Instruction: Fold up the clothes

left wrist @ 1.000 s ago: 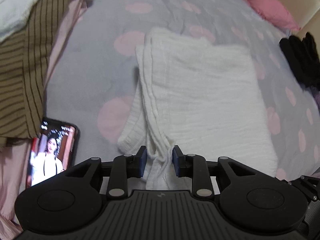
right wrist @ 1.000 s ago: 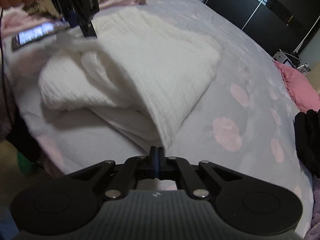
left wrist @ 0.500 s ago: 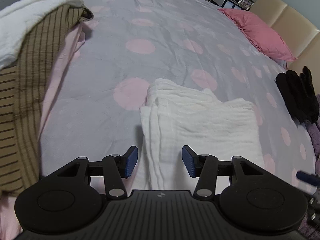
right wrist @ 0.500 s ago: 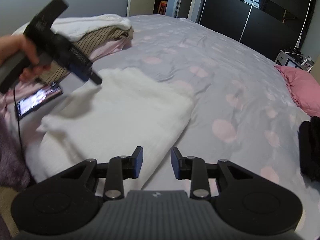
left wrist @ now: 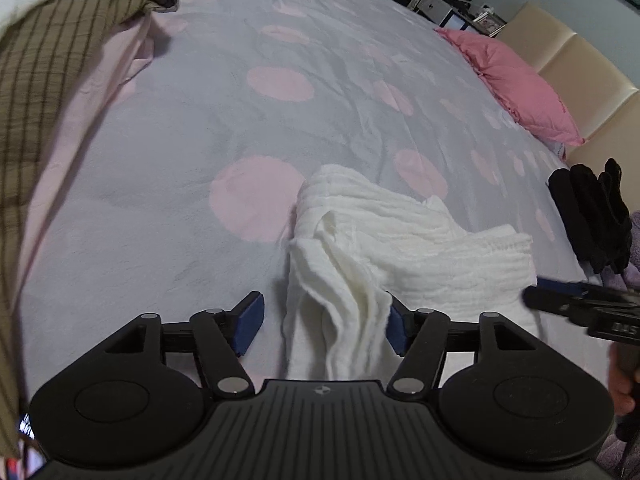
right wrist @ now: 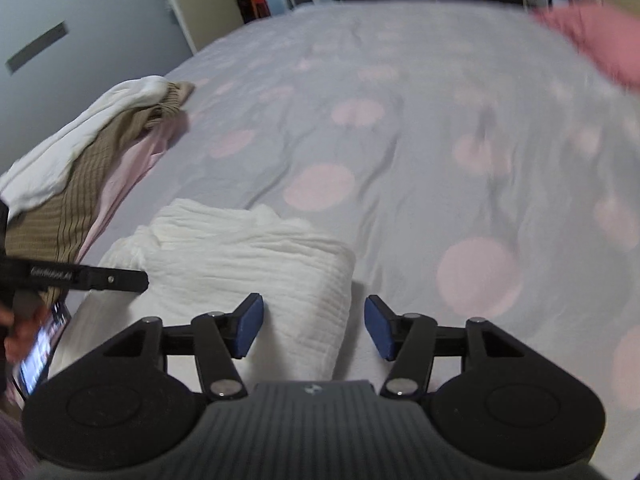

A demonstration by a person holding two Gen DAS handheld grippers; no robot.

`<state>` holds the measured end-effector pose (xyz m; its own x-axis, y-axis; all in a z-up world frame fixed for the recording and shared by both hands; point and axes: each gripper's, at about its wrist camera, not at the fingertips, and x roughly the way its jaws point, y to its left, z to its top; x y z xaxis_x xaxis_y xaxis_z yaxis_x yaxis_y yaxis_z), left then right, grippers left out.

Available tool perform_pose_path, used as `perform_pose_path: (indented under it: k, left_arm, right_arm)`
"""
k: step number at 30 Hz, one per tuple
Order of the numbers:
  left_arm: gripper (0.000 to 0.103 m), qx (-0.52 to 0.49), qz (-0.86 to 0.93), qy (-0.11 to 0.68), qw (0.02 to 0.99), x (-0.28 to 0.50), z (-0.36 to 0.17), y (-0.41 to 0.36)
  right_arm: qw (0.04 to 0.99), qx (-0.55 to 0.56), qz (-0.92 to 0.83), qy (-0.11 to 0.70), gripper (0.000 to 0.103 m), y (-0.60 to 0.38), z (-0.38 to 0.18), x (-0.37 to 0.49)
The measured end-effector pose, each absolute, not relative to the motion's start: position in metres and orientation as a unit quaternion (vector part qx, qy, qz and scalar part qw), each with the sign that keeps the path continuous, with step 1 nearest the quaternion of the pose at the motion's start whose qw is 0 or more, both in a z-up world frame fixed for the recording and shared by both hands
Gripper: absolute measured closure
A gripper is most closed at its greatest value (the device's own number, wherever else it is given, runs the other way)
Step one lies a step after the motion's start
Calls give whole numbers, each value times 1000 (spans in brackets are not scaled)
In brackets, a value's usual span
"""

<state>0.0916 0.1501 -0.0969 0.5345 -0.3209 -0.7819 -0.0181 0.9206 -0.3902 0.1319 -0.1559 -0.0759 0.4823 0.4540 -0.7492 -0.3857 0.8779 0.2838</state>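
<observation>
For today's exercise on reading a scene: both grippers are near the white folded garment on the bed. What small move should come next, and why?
Probably lift the left gripper clear. Both grippers' jaws are opening; a loose fold of the white garment hangs between the left jaws unpressed, and the right gripper straddles its corner. The garment already lies folded on the bedspread.

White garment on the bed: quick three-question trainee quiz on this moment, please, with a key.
1. True or false: the left gripper is clamped on the white garment.
2. What lies at the bed's far right corner? A pink pillow, B blue towel, C cardboard box.
3. Fill in: the brown striped garment sits in a pile to the ____ of the white garment.

Key: 1 false, jaws opening, cloth loose between them; 2 A; 3 left.
</observation>
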Motion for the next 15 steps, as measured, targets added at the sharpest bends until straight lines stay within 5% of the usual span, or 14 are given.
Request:
perform_pose_path:
  k: [10,13,15]
  left_arm:
    - [36,-154,-103,459,869,104,-107,140]
    - [49,-137,-103,452,875,103,-106,133]
    - [68,-133,-107,449,877,103,-103,128]
  right_arm:
    - [825,133,270,478,43,-172,-119,142]
    - [823,145,273,477,53,-171,-120,139]
    - [821,153,274,477,61,-169,-121,136]
